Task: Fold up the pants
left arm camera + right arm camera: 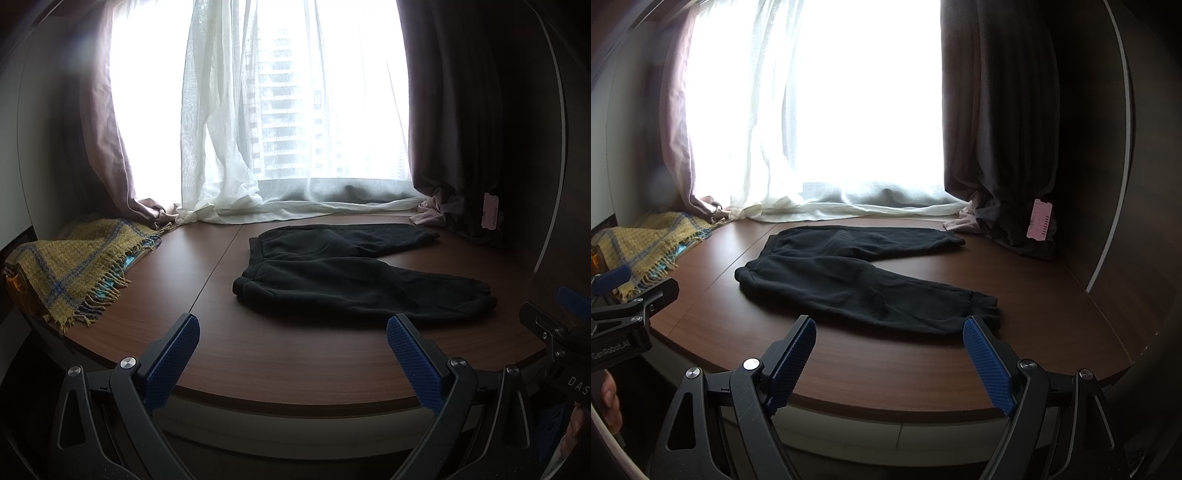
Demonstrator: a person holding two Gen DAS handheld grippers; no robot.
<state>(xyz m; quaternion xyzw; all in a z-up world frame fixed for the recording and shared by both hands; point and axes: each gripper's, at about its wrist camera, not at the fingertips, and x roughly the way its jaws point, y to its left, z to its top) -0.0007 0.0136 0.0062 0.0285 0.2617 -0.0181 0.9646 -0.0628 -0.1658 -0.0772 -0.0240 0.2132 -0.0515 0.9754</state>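
Black sweatpants (347, 273) lie flat on the brown wooden platform (258, 350), waistband to the left, both legs spread out to the right. They also show in the right wrist view (857, 280). My left gripper (293, 332) is open and empty, held near the platform's front edge, short of the near leg. My right gripper (890, 336) is open and empty, just in front of the near leg's cuff (982, 306). The right gripper also shows at the right edge of the left wrist view (561, 325).
A folded yellow plaid blanket (70, 266) with fringe lies at the platform's left end. White sheer curtains (236, 147) and dark drapes (461, 122) hang along the window behind. A pink tag (1039, 219) hangs on the right drape.
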